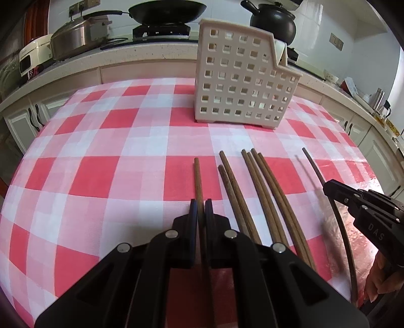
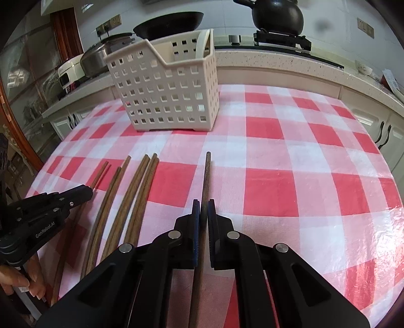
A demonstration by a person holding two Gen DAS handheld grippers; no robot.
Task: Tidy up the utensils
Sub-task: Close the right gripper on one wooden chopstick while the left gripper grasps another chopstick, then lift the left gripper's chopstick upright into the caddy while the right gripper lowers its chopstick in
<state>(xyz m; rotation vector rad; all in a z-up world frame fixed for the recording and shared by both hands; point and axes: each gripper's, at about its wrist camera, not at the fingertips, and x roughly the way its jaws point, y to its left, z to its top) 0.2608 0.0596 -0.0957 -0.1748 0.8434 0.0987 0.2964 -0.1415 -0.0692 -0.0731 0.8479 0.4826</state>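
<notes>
My left gripper (image 1: 201, 209) is shut on one brown wooden chopstick (image 1: 198, 176), which points away toward the white perforated utensil basket (image 1: 242, 83). Several more chopsticks (image 1: 255, 191) lie side by side on the red-and-white checked tablecloth (image 1: 101, 164), just right of it. My right gripper (image 2: 203, 209) is shut on a darker chopstick (image 2: 207, 174) whose tip casts a shadow on the cloth. In the right wrist view, the left gripper (image 2: 85, 192) is at the left edge, past the loose chopsticks (image 2: 131, 196). The basket (image 2: 166, 88) stands at the far left. The right gripper (image 1: 328, 188) also shows in the left wrist view.
Behind the table runs a kitchen counter (image 1: 151, 54) with a black pan (image 1: 166, 11) on a burner, a black pot (image 2: 276, 15), and a steel cooker (image 1: 78, 37). White cabinets (image 2: 373, 126) line the back. A person's fingers (image 2: 22, 280) hold the left gripper's handle.
</notes>
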